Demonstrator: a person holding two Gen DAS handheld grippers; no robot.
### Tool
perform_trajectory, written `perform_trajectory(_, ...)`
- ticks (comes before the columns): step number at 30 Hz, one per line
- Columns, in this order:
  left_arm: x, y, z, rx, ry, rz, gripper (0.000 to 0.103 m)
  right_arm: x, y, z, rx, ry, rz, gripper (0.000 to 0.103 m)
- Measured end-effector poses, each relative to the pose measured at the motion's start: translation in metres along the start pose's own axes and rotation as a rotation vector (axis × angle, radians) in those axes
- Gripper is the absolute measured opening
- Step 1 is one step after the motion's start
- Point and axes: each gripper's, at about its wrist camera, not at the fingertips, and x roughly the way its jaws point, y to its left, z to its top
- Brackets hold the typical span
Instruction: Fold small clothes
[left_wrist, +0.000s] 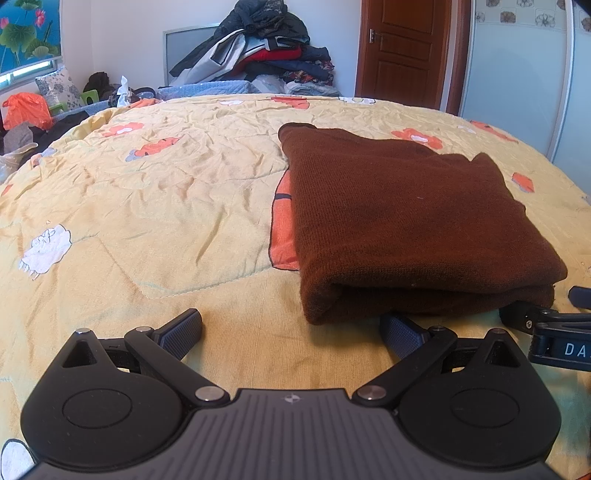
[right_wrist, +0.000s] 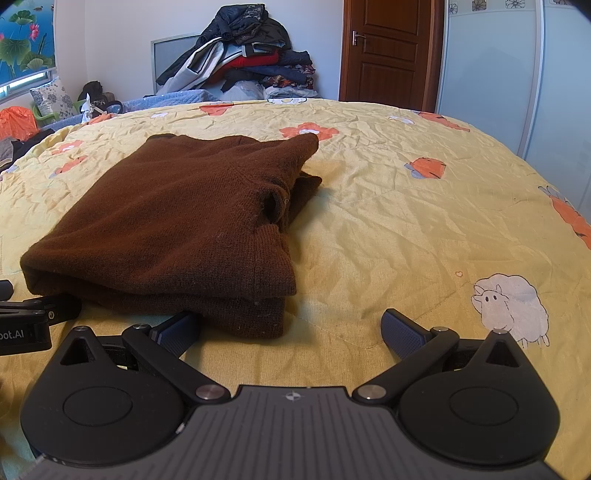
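A brown knitted sweater (left_wrist: 406, 221) lies folded into a thick rectangle on the yellow quilt (left_wrist: 166, 192). My left gripper (left_wrist: 291, 330) is open just short of the sweater's near folded edge, with nothing between its fingers; its right fingertip (left_wrist: 399, 330) is close to that edge. In the right wrist view the same sweater (right_wrist: 177, 221) lies to the left, a sleeve end tucked at its right side. My right gripper (right_wrist: 291, 330) is open and empty, its left fingertip (right_wrist: 181, 328) by the sweater's near corner. Each view shows part of the other gripper at its edge.
The yellow quilt (right_wrist: 406, 206) with orange and sheep prints covers the bed. A heap of clothes (left_wrist: 266, 48) is piled beyond the far edge. A brown door (left_wrist: 402, 48) and a pale wardrobe panel (left_wrist: 517, 85) stand at the right. Clutter (left_wrist: 29, 114) lies at the far left.
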Motion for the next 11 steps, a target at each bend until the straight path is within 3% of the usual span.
perform_trajectory(11, -0.0006, -0.0006, -0.0002, 0.016, 0.003, 0.013, 0.103, 0.0, 0.0, 0.0, 0.0, 0.0, 0.0, 0.103)
